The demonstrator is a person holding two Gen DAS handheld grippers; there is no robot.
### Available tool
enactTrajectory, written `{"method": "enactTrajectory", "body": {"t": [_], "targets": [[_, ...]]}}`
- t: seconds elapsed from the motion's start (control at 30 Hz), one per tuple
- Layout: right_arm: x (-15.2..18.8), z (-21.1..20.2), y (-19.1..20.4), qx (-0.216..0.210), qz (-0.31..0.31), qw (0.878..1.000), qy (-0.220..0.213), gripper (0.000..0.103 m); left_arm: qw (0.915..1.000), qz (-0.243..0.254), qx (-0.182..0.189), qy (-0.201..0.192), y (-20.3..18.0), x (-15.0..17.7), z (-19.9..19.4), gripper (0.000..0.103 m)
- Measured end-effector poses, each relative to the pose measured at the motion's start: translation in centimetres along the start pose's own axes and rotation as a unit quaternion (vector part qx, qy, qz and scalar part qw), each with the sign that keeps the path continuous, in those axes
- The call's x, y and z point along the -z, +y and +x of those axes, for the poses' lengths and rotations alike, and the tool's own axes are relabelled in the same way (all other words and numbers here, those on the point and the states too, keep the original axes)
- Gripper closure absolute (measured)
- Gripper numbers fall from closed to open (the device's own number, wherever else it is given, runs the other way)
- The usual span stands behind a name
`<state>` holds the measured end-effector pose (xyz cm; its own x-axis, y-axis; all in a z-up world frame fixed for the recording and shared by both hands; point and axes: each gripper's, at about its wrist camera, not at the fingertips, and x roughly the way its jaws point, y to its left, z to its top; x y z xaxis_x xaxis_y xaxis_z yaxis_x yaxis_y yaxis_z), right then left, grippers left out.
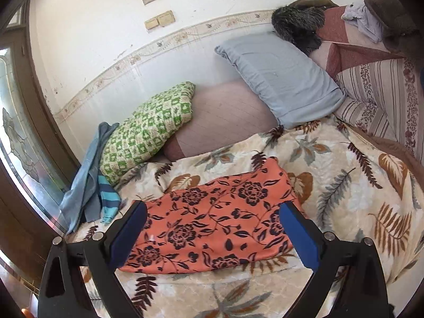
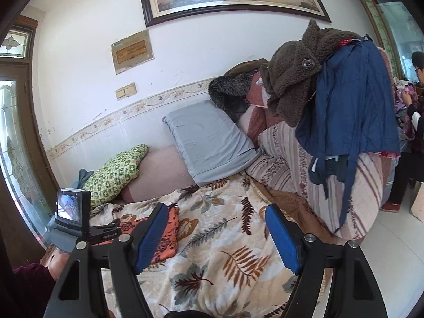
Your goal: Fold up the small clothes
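An orange garment with a black flower print (image 1: 212, 220) lies folded flat on the leaf-patterned blanket (image 1: 344, 185). My left gripper (image 1: 212, 209) is open and empty, hovering just above the garment's near half, its blue pads (image 1: 127, 233) spread to either side. In the right wrist view the orange garment (image 2: 167, 235) lies at the left, partly behind my left finger. My right gripper (image 2: 216, 214) is open and empty, over the bare blanket (image 2: 225, 251) to the right of the garment. The left gripper's body and camera (image 2: 70, 212) show at the far left.
A green checked pillow (image 1: 148, 129), a grey-blue pillow (image 1: 278, 79) and blue clothes (image 1: 90, 185) lie by the wall. Folded quilts (image 2: 331, 185) with a brown fleece coat (image 2: 296, 71) and a blue jacket (image 2: 355, 106) stand at the right. A person (image 2: 413, 111) sits at the far right.
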<state>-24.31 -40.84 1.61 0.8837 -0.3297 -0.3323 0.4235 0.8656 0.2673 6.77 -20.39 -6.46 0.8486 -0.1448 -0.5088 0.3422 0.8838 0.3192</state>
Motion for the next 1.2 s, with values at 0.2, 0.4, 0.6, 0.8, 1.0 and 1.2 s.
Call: {"method": "enactTrajectory", "body": {"t": [0.2, 0.4, 0.6, 0.8, 1.0, 1.2], "targets": [[1.9, 6.8, 3.6, -0.083, 0.045, 0.995, 0.041, 0.024, 0.9985, 0.006, -0.054, 0.011, 6.7, 4.8, 0.1, 0.003], [7.1, 16.6, 6.1, -0.156, 0.152, 0.967, 0.129, 0.024, 0.9936, -0.032, -0.087, 0.065, 15.1, 10.8, 0.7, 0.003], [14.3, 25.6, 8.8, -0.172, 0.202, 0.934, 0.238, 0.024, 0.9797, -0.119, -0.096, 0.129, 21.9, 16.4, 3.4, 0.003], [19.8, 31.0, 13.4, -0.192, 0.172, 0.923, 0.287, 0.024, 0.9530, -0.211, -0.054, 0.211, 24.6, 19.7, 10.0, 0.003], [22.6, 35.4, 17.6, -0.202, 0.110, 0.925, 0.302, 0.036, 0.9160, -0.308, 0.017, 0.257, 24.4, 20.7, 15.6, 0.003], [22.3, 36.6, 18.7, -0.191, 0.076, 0.932, 0.299, 0.040, 0.8902, -0.371, 0.056, 0.259, 23.1, 20.6, 19.7, 0.008]]}}
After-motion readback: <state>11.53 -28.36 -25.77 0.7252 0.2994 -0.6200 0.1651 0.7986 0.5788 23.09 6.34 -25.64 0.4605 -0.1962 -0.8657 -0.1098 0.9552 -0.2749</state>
